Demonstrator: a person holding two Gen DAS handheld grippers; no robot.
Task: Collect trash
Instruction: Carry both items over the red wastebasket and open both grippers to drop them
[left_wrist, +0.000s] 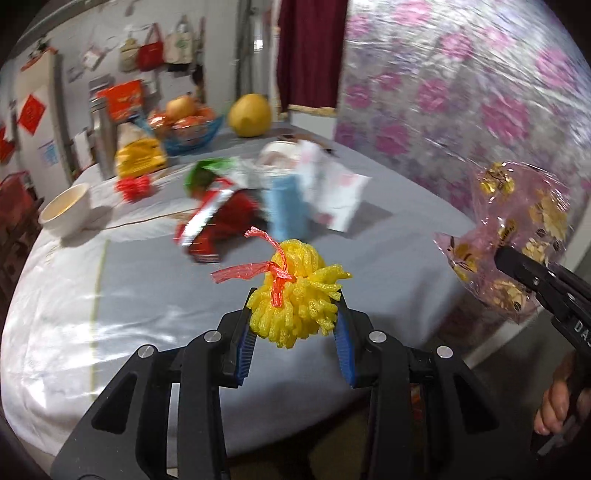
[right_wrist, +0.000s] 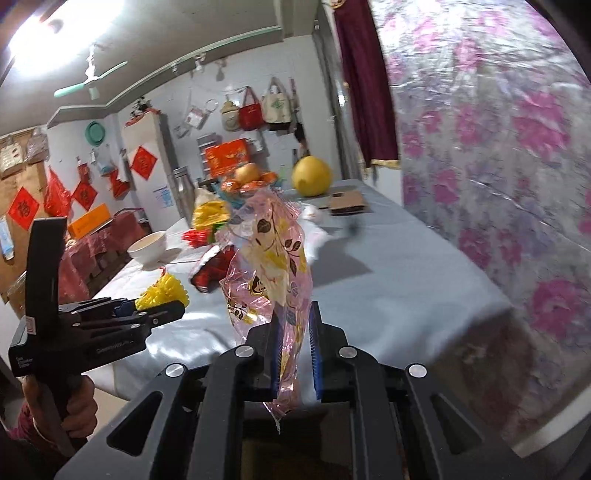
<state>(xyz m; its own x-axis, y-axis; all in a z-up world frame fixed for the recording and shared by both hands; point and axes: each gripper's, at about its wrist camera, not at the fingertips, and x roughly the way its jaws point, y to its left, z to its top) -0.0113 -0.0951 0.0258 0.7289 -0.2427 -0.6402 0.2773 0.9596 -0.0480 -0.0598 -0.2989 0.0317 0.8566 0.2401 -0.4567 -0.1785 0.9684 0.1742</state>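
the left tool (left_wrist: 295, 314) is clamped tight on a yellow foam bundle (left_wrist: 299, 295), angled downward, fingers (left_wrist: 242, 343) squeezing either side. the right tool (right_wrist: 295, 332) pinches a pink crinkly wrapper (right_wrist: 269, 258) between nearly closed pads. a bare hand (right_wrist: 79, 410) grips the left handle; another hand (left_wrist: 557, 402) grips the right one.

Both wrist views look forward and down, close over one grey-clothed table (left_wrist: 147, 280), each catching the other's hand-held gripper

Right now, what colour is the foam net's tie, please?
Red tie on the yellow foam net; left wrist view.
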